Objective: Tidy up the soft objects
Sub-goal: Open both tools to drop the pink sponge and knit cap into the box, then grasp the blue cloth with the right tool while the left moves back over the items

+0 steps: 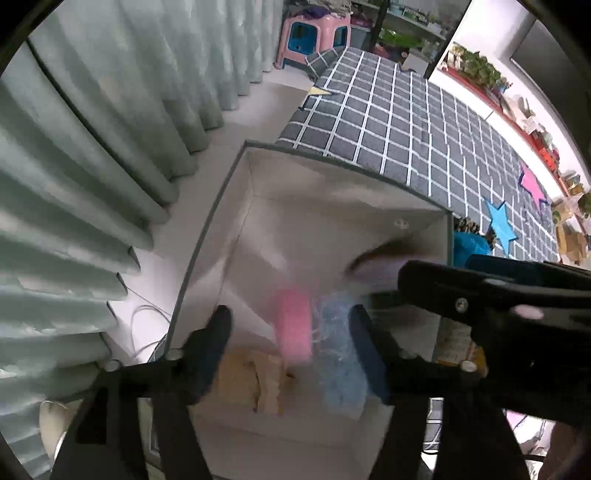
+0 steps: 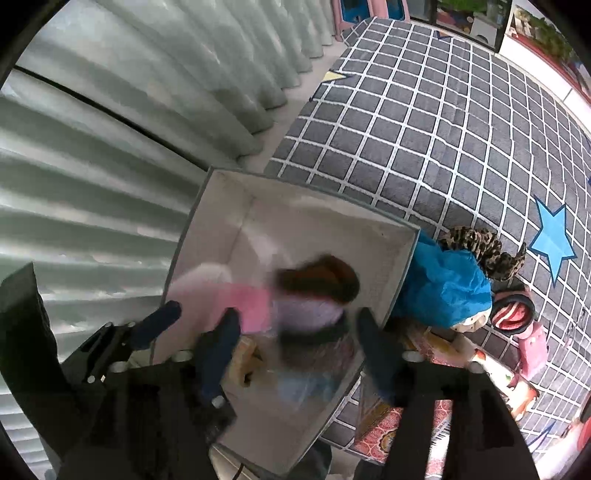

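Note:
A white storage box with a grey rim [image 1: 207,254] [image 2: 184,240] stands on the floor beside the checked mat. Inside it lie a pink soft item [image 1: 293,328] [image 2: 251,306], a pale blue fluffy one [image 1: 338,354], a tan plush [image 1: 258,380] and a blurred brown-and-lilac soft toy [image 2: 317,291]. My left gripper [image 1: 291,332] is open over the box, with the pink and blue items blurred between its fingers. My right gripper [image 2: 295,332] is open above the box; the brown-and-lilac toy is just beyond its fingertips, blurred. The right gripper's body [image 1: 498,295] crosses the left wrist view.
Grey-green curtains [image 1: 92,184] hang to the left. A grey checked mat [image 2: 443,129] carries a blue cloth [image 2: 443,284], a leopard-print item [image 2: 480,247], a red-and-black item [image 2: 513,314], pink toys and star shapes. A pink stool [image 1: 314,33] stands far back.

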The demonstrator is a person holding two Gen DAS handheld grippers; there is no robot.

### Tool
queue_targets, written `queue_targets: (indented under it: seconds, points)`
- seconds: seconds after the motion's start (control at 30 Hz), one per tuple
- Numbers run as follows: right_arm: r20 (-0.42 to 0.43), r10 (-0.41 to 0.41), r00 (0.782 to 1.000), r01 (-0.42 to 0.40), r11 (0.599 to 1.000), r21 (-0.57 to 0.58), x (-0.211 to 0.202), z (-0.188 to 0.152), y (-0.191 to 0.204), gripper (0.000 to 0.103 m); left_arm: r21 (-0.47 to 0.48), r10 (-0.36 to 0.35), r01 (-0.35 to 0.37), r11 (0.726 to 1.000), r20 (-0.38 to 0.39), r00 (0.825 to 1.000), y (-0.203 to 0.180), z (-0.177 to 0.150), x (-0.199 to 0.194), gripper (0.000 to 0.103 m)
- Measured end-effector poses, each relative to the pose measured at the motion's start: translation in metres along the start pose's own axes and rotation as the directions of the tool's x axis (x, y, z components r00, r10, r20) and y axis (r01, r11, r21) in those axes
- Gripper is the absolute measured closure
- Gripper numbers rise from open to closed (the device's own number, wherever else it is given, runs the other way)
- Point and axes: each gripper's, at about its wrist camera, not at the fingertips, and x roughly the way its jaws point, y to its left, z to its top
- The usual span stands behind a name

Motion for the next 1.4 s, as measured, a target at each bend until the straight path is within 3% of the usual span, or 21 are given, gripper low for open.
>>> queue_targets:
  seconds: [0.13, 0.17, 0.2, 0.4, 0.6, 0.73, 0.87, 1.07, 1.27, 1.33, 1.37, 1.4]
  points:
    - [0.010, -0.003, 1.000, 0.003, 1.000, -0.001, -0.004, 0.001, 0.000, 0.027, -0.024, -0.016, 0.017, 1.000, 0.018, 1.000, 0.002, 0.000, -0.006, 0.014]
    - [0.016, -0.004, 1.000, 0.004, 1.000, 0.005, -0.007, 0.000, -0.001, 0.017, -0.030, -0.023, 0.023, 0.999, 0.016, 1.000, 0.003, 0.000, -0.007, 0.010]
    - [0.023, -0.008, 1.000, 0.008, 1.000, 0.009, -0.009, 0.001, -0.002, 0.005, -0.037, -0.031, 0.032, 0.999, 0.011, 0.999, 0.003, 0.000, -0.007, 0.000]
    - [0.070, -0.004, 0.998, 0.002, 0.999, 0.036, -0.038, 0.000, -0.020, 0.002, -0.082, -0.055, 0.056, 0.995, 0.017, 0.998, 0.003, 0.002, -0.010, 0.000]
    - [0.118, -0.051, 0.992, 0.033, 0.988, 0.148, -0.066, -0.001, -0.078, 0.002, -0.051, -0.067, 0.068, 0.996, 0.027, 0.997, -0.013, 0.007, -0.020, 0.000]
    - [0.085, -0.090, 0.992, 0.065, 0.963, 0.261, -0.058, -0.002, -0.130, 0.002, -0.037, -0.083, 0.083, 0.996, 0.012, 0.996, -0.028, 0.009, -0.021, 0.000]
    - [0.016, -0.096, 0.995, 0.087, 0.955, 0.283, -0.033, -0.002, -0.157, 0.002, -0.010, -0.075, 0.075, 0.997, -0.005, 0.997, -0.045, 0.008, -0.022, 0.000]
    - [-0.063, 0.014, 0.998, 0.000, 0.979, 0.206, 0.007, 0.002, -0.165, 0.002, 0.001, -0.057, 0.057, 0.998, -0.036, 0.998, -0.060, 0.009, -0.019, 0.000]
    - [-0.137, 0.141, 0.980, -0.125, 0.985, 0.115, 0.040, 0.016, -0.160, 0.002, -0.005, -0.031, 0.031, 1.000, -0.057, 0.998, -0.072, 0.010, -0.015, 0.000]
    - [-0.162, 0.153, 0.975, -0.140, 0.986, 0.089, 0.049, 0.020, -0.158, 0.006, -0.006, -0.020, 0.019, 1.000, -0.068, 0.997, -0.076, 0.010, -0.012, 0.000]
    - [-0.175, 0.159, 0.972, -0.146, 0.986, 0.082, 0.054, 0.020, -0.158, 0.019, -0.008, -0.016, 0.015, 1.000, -0.072, 0.997, -0.078, 0.010, -0.011, 0.000]
    - [-0.182, 0.162, 0.970, -0.150, 0.985, 0.080, 0.058, 0.020, -0.157, 0.039, -0.009, -0.011, 0.010, 1.000, -0.077, 0.997, -0.080, 0.011, -0.010, 0.000]
